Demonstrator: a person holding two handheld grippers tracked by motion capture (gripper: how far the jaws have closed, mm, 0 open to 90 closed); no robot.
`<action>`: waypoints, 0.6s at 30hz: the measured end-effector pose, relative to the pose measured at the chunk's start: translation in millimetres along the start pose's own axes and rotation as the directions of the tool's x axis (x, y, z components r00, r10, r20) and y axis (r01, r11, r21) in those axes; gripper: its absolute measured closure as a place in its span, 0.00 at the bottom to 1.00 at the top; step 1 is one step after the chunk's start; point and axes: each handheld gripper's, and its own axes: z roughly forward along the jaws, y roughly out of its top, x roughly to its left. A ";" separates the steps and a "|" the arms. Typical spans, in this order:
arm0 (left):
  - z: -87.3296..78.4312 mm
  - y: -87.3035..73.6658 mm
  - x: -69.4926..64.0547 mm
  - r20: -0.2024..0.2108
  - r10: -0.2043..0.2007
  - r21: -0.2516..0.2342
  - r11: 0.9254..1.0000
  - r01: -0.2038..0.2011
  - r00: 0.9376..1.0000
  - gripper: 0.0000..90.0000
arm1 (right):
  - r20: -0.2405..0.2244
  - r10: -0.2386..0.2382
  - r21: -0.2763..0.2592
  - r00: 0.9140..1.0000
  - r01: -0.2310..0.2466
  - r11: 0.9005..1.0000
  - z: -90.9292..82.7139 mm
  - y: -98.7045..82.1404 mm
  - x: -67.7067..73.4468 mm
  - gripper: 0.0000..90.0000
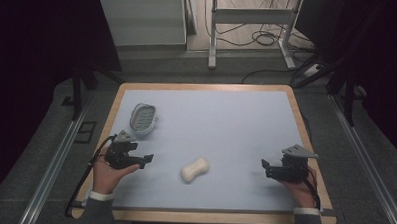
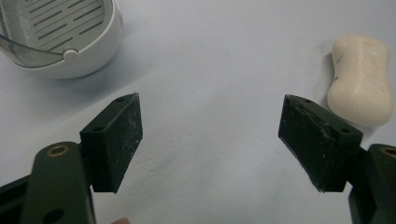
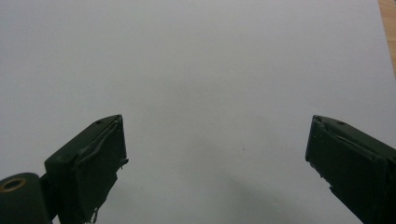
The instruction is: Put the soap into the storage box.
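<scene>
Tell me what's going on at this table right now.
A person holds a gripper in each hand over a pale blue mat. The left gripper and right gripper are both open and empty. A bar of soap lies between them, untouched, and a slotted soap dish sits beyond the left gripper.

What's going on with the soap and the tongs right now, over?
Left tongs open, empty. Right tongs open, empty. Soap bar flat on the mat between them, untouched. Soap dish waiting beyond the left tongs. Nothing in the way.
</scene>
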 end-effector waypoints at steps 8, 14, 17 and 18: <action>-3.1 -1.0 -2.9 -0.005 0.002 0.000 1.000 -0.002 1.000 0.25 | 0.003 0.026 0.001 1.000 -0.026 1.000 -4.1 -2.5 -7.4 0.06; -2.4 0.3 -6.0 -0.029 0.022 -0.003 1.000 -0.023 0.999 0.26 | 0.019 0.048 -0.020 0.999 -0.048 0.999 -7.3 -3.5 -12.6 0.06; -1.5 1.6 -5.8 -0.037 0.016 -0.013 1.000 -0.016 0.999 0.28 | 0.011 0.060 -0.019 0.998 -0.060 0.998 -7.4 -5.4 -15.0 0.06; -0.9 2.5 -5.2 -0.039 0.010 -0.010 1.000 -0.010 0.999 0.28 | 0.011 0.060 -0.019 0.998 -0.060 0.998 -7.6 -5.5 -15.2 0.06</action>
